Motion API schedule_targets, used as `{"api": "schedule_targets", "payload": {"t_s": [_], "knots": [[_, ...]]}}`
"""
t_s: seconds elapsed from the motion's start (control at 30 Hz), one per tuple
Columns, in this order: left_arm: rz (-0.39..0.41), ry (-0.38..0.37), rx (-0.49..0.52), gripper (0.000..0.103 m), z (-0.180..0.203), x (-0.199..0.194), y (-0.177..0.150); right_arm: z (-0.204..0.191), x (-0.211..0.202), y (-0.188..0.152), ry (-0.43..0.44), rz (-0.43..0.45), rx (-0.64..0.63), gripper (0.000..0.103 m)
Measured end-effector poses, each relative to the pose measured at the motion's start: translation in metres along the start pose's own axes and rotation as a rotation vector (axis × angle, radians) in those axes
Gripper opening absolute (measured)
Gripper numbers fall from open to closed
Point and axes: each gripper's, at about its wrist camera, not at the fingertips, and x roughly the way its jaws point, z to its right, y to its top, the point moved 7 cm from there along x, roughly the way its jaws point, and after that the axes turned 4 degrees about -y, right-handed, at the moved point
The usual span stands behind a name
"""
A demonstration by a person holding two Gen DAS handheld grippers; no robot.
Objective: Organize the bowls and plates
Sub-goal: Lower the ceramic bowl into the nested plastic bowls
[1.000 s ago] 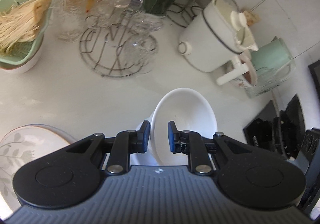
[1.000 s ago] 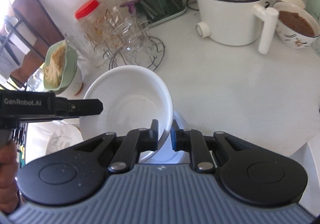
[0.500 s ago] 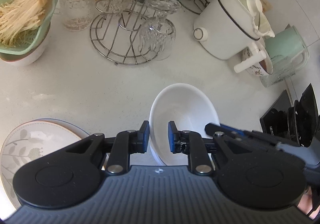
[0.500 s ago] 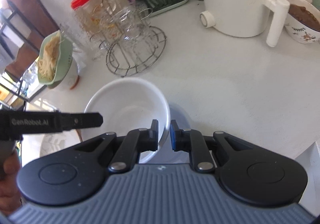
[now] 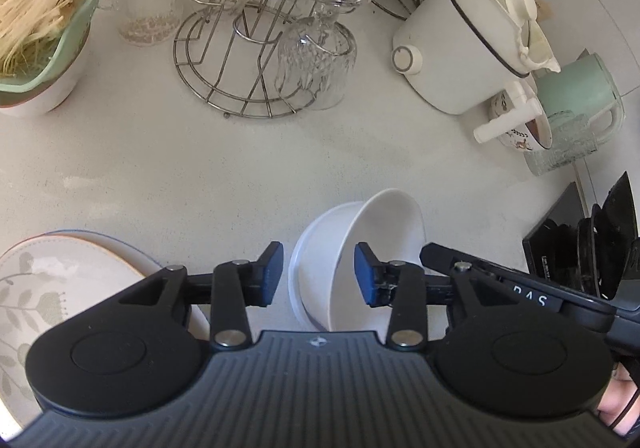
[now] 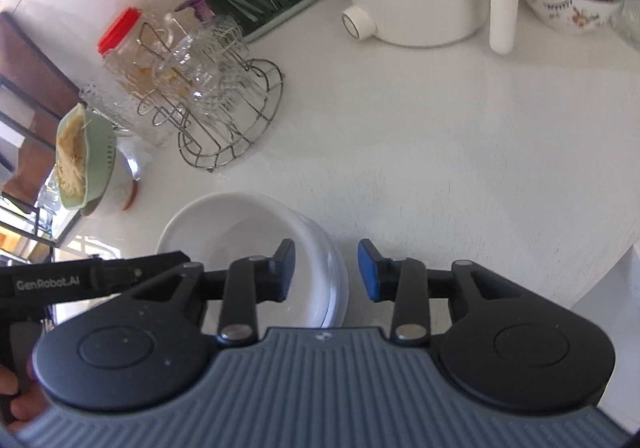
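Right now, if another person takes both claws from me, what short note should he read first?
Left claw: its jaws have just been opening; they stand on either side of the white bowl's rim without pressing it.
Right claw: the same, just opened, astride the opposite rim.
The white bowl now sits nested in the bowl stack on the counter.
The floral plate lies at the left, untouched.
Done: this bowl is stacked.
Left: draw both claws back, then probably handle the plate.

the top bowl (image 6: 240,232) sits nested in another bowl (image 6: 334,276) on the counter (image 6: 440,168), before the glass rack (image 6: 232,120).
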Motion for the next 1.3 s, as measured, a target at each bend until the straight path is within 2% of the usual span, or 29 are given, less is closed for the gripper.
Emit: {"api": "schedule_targets", "payload": {"t_s": [0.03, 0.13, 0.3, 0.37, 0.53, 0.6, 0.7, 0.73, 0.83, 0.87, 1.07, 1.2, 1.3], "knots": [[0.016, 0.001, 0.003, 0.03, 0.0, -0.001, 0.001, 0.001, 0.001, 0.0, 0.001, -0.001, 0.003, 0.038], [0.062, -0.026, 0.007, 0.011, 0.005, -0.006, 0.005, 0.003, -0.001, -0.001, 0.007, 0.001, 0.006, 0.038], [0.069, -0.035, 0.002, 0.009, 0.005, -0.002, 0.007, 0.005, 0.001, -0.001, 0.025, -0.011, 0.006, 0.038], [0.055, -0.018, 0.0, 0.007, 0.003, 0.004, 0.006, 0.005, 0.002, -0.001, 0.029, -0.017, 0.005, 0.038], [0.003, -0.01, -0.002, 0.008, 0.001, 0.022, -0.002, 0.005, 0.006, -0.001, 0.043, -0.031, -0.002, 0.038], [0.006, -0.01, -0.007, 0.008, -0.001, 0.025, -0.005, 0.006, 0.009, -0.003, 0.048, -0.042, 0.001, 0.038], [-0.015, 0.011, -0.022, 0.013, -0.002, 0.029, -0.007, 0.008, 0.015, -0.006, 0.053, -0.062, 0.012, 0.038], [-0.021, 0.01, -0.033, 0.019, -0.003, 0.032, -0.008, 0.009, 0.016, -0.006, 0.06, -0.066, 0.015, 0.038], [-0.03, 0.002, -0.057, 0.043, -0.005, 0.037, -0.012, 0.01, 0.022, -0.009, 0.065, -0.075, 0.023, 0.038], [-0.029, 0.003, -0.056, 0.045, -0.005, 0.038, -0.013, 0.011, 0.023, -0.01, 0.066, -0.077, 0.026, 0.038], [-0.058, -0.013, -0.051, 0.045, -0.001, 0.053, -0.019, 0.013, 0.036, -0.016, 0.08, -0.1, 0.045, 0.036], [-0.083, 0.008, -0.036, 0.043, -0.001, 0.063, -0.021, 0.015, 0.039, -0.017, 0.054, -0.089, 0.052, 0.025], [-0.093, -0.001, -0.049, 0.041, -0.002, 0.068, -0.024, 0.016, 0.042, -0.02, 0.067, -0.098, 0.063, 0.023]]}}
